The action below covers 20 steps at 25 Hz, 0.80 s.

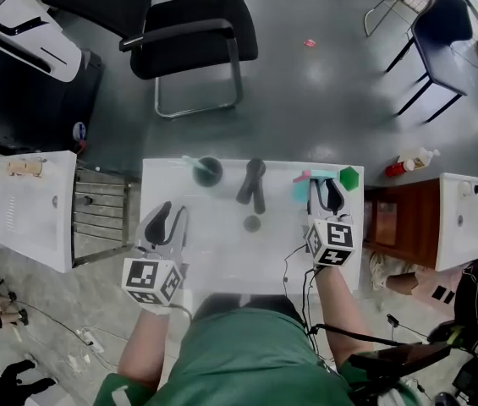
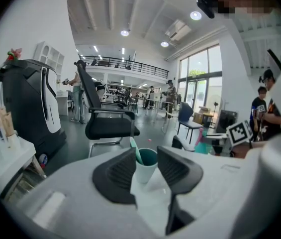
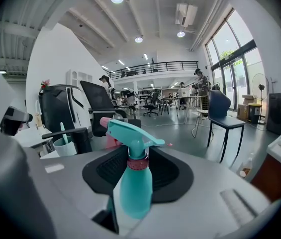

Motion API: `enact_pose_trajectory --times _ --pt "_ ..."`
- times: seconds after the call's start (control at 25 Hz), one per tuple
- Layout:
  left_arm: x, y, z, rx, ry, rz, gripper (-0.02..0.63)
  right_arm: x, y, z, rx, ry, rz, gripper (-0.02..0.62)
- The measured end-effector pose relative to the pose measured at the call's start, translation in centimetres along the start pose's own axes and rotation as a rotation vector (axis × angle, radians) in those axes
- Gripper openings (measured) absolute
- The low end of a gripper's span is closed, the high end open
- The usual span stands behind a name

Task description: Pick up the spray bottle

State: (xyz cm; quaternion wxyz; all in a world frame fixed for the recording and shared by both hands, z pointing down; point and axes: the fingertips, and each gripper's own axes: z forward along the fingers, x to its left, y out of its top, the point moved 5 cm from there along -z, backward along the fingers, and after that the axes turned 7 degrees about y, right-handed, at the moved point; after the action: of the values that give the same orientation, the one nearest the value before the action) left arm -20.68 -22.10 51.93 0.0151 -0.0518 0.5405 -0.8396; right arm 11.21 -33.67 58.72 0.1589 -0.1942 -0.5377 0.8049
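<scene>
While right gripper [image 3: 136, 156] clasps it, spray bottle [image 3: 135, 190] upright between jaws

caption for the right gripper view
Teal spray bottle upright between the jaws of the right gripper, cup at left.

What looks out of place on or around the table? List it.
Nothing is spilled or broken on the table. Off it, a small pink scrap lies on the open floor, and a red-capped bottle sits on the floor by the brown cabinet.
</scene>
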Motion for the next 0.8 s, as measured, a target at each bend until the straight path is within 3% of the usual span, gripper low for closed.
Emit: enact_pose_trajectory --times 0.8 --pt "-1.1 1.7 -3.8 -0.073 -0.009 -0.008 0.117 2.4 5.3 -5.4 -0.113 0.034 -0.059 0.129"
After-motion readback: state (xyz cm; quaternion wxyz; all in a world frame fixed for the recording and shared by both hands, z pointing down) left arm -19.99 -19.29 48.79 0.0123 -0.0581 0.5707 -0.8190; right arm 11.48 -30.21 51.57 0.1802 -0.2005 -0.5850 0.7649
